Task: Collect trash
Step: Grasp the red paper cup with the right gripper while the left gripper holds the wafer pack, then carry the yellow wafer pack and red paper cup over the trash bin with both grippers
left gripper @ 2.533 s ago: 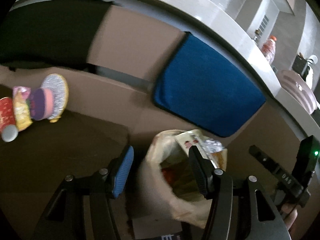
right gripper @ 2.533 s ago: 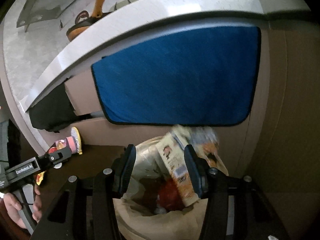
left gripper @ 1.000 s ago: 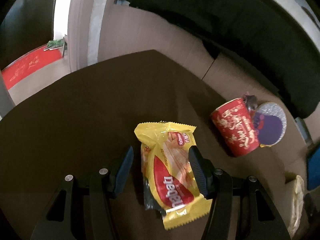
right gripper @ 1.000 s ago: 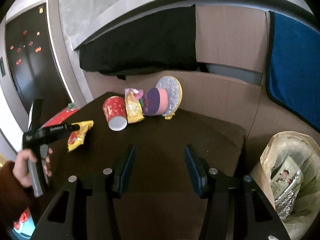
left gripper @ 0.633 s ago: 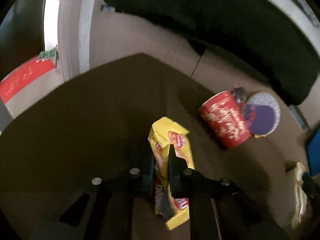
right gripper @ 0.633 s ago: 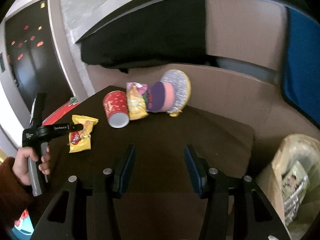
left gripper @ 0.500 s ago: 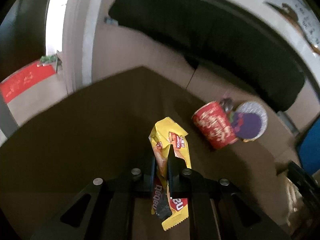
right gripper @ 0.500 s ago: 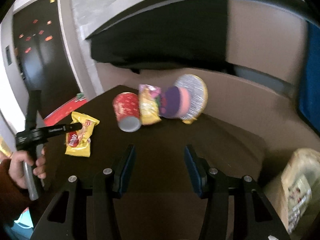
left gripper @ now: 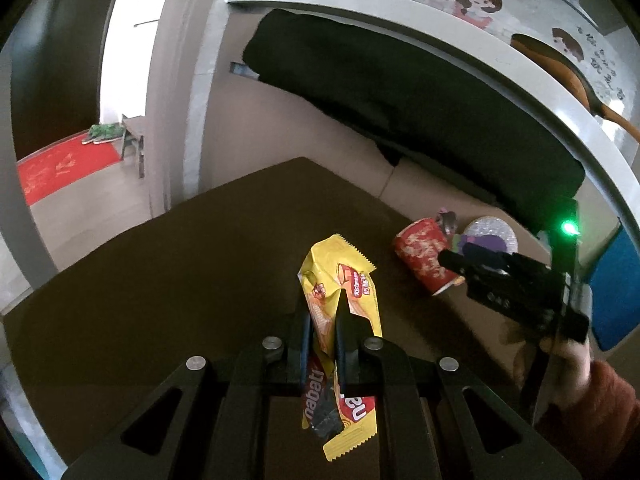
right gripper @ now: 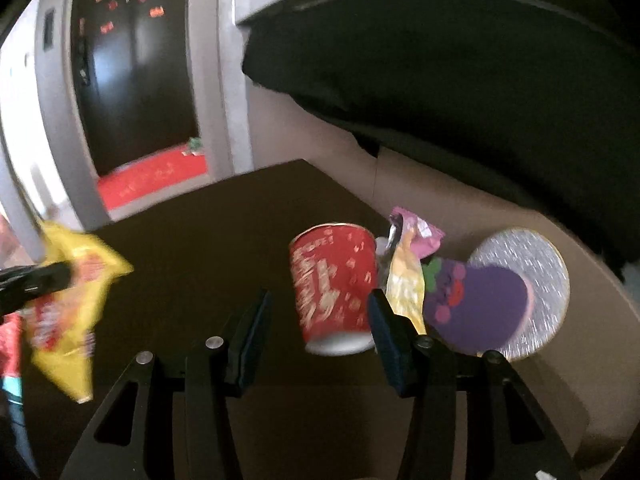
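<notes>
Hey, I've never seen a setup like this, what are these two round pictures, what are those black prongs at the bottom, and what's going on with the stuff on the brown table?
A person holds a two-finger gripper in each hand, each with a fisheye camera looking along its fingers; that is why the pictures are round. In the left camera's picture, the left gripper is shut on a yellow snack wrapper, raised above the brown table. The right gripper is open, its fingers either side of a red paper cup lying on its side. Beside the cup lie a small yellow and pink wrapper and a purple heart-shaped piece on a silver round board.
</notes>
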`<state>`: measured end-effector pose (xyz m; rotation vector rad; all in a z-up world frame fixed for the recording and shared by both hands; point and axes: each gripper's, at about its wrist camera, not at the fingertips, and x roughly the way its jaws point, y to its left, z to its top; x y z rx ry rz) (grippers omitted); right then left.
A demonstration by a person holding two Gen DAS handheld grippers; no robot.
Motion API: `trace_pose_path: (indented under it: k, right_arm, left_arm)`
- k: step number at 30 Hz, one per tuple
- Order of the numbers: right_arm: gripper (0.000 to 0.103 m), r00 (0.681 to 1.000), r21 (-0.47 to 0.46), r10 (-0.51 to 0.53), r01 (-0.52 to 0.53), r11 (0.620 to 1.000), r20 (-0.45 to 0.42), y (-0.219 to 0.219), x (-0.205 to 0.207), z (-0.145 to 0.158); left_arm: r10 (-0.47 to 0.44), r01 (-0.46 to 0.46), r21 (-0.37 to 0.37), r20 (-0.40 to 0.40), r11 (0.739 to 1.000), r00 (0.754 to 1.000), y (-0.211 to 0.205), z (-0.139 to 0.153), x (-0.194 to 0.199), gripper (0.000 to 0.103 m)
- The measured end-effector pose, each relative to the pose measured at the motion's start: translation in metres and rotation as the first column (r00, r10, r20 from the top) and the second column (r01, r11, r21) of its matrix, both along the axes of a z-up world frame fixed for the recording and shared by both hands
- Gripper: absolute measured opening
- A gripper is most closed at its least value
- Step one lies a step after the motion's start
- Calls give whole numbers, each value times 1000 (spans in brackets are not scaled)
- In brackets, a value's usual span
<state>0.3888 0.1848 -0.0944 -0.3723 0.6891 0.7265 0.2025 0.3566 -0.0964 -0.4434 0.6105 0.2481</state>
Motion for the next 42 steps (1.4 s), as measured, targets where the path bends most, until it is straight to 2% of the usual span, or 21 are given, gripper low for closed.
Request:
trace_pose_path:
  k: [3,6,11,14,18,25,35,42]
  right_arm:
    - [47,1000,-7,1,-2,1000,-24,11,12,-8]
    - [53,999,-18,-18,17,1000,-43,16,21,-16]
    - [57,995,-26,-33,31,999,-89,18,28,-27]
    - [56,996,-22,-48,46,999,-81,12,22,-25]
    - [55,992,59,-62,69,996,-111,-13,4,-3]
    - [55,987,137,-92,109,985,-129,-72,-29,32]
    - [55,987,169,-151,157,973,-45,-137,-70,69]
    - [55,979,244,-203,201,949,-19,-187,-89,94]
  left_arm:
    - [14,-14,-1,-2,1000,1000,3,-6,-2,10]
    - [19,-19,-37,-6,999,1000,7,-13,-3,10]
    - [15,-15,-58,-12,998,1000,5,-21,-2,10]
    - [1,-2,-65,-19,998,1000,3,-21,2,10]
    - [-19,19,-58,-12,998,1000,-7,-17,2,10]
    - [-71,71,-2,33,997,997,-39,8,1,10]
    - [-139,132,94,79,987,987,-93,52,3,10]
    - [-199,174,175,142,969,970,-136,98,6,10]
